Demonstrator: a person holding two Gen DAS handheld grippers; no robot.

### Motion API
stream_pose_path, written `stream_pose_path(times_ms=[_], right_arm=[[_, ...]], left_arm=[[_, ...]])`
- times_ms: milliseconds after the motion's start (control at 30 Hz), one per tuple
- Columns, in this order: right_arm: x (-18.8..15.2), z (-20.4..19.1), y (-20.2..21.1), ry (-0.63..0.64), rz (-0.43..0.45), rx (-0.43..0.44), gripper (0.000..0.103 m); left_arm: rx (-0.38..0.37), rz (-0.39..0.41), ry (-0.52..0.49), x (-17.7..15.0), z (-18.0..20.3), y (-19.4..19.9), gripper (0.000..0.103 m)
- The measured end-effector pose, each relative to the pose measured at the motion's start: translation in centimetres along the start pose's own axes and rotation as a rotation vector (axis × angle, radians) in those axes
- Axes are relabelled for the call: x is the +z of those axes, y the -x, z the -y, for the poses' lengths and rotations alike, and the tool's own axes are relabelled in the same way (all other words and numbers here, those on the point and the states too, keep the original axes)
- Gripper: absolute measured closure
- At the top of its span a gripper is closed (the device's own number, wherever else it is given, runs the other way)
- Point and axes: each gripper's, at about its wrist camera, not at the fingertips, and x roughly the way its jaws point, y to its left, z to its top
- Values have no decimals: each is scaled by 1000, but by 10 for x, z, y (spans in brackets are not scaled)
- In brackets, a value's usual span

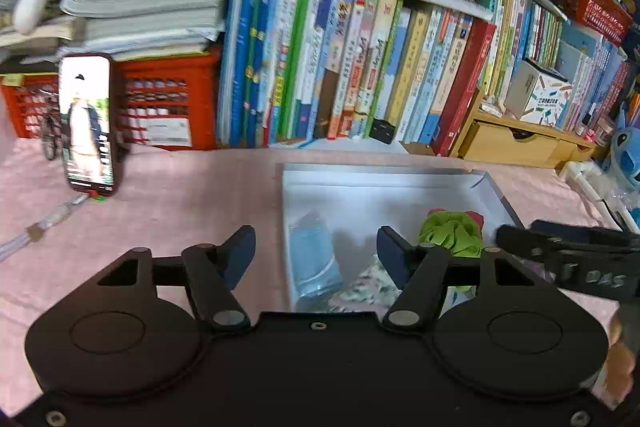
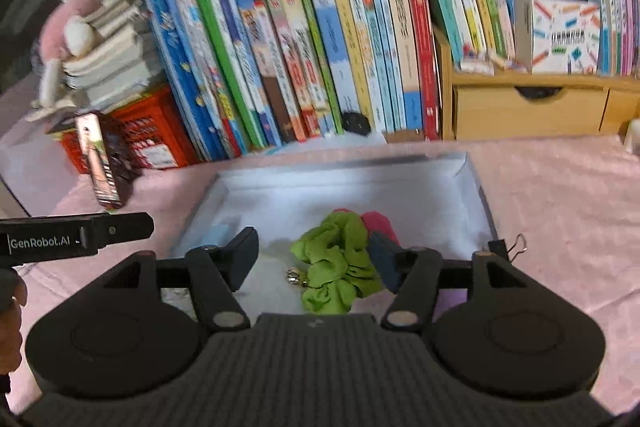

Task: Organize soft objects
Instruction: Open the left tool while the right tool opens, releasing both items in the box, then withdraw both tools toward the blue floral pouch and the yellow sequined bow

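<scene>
Green scrunchie (image 2: pixel 336 263) lies bunched in the white box (image 2: pixel 472 187), near its front edge. Light, floppy cloth; best pinched across a fold. Left gripper (image 1: pixel 316 251) and right gripper (image 2: pixel 316 255) both spread, empty.

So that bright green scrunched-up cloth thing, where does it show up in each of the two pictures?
Left wrist view: the green cloth lies right of centre, inside the white box, just beyond the gripper's right finger.
Right wrist view: the green cloth lies near the centre, inside the white box, showing between the open fingers.
Shared landmark: the red crate under the stacked books.
</scene>
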Motion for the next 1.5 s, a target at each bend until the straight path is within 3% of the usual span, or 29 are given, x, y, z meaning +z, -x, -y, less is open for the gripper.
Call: stream_pose_path(times_ms=[400,667,1167,1500], right_arm=[[-26,2,98,111,162,79,19],[-58,16,155,146,269,84,16],[-120,51,204,177,321,-35,14],[-152,75,208,119,312,-105,14]], left_arm=[[9,111,-35,-48,-22,80,26],[-33,166,2,-95,-40,118,22],[-13,137,58,-169,-70,140,18],[13,92,82,-191,-76,132,18]])
